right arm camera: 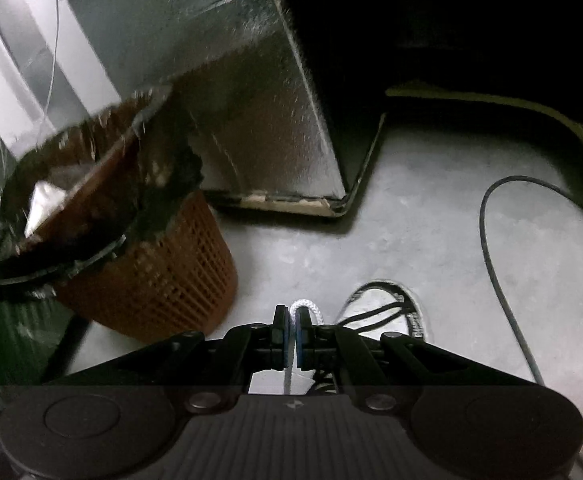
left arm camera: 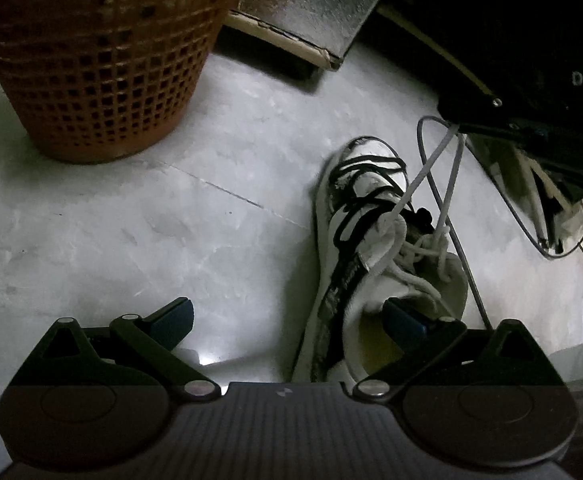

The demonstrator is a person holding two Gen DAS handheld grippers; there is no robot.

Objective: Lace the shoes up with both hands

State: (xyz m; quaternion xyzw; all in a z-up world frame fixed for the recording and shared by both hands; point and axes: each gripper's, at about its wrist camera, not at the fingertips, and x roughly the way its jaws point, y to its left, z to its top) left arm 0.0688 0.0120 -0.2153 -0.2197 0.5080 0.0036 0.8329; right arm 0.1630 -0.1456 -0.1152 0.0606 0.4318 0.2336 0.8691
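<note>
A white shoe (left arm camera: 371, 216) with black stripes lies on the grey floor, toe pointing away, in the left wrist view. Its white lace (left arm camera: 423, 176) runs taut from the eyelets up to my right gripper (left arm camera: 461, 126), which is shut on it above the shoe. My left gripper (left arm camera: 291, 316) is open, one finger over bare floor and the other at the shoe's collar, with nothing between them. In the right wrist view my right gripper (right arm camera: 291, 320) pinches a loop of the white lace (right arm camera: 305, 307), and the shoe's toe (right arm camera: 383, 308) shows just beyond.
An orange mesh basket (left arm camera: 95, 80) stands on the floor at the far left, also the basket (right arm camera: 159, 276) in the right wrist view. A dark cabinet (right arm camera: 283, 128) with a chipped base stands behind. A grey cable (right arm camera: 503, 280) curves across the floor right of the shoe.
</note>
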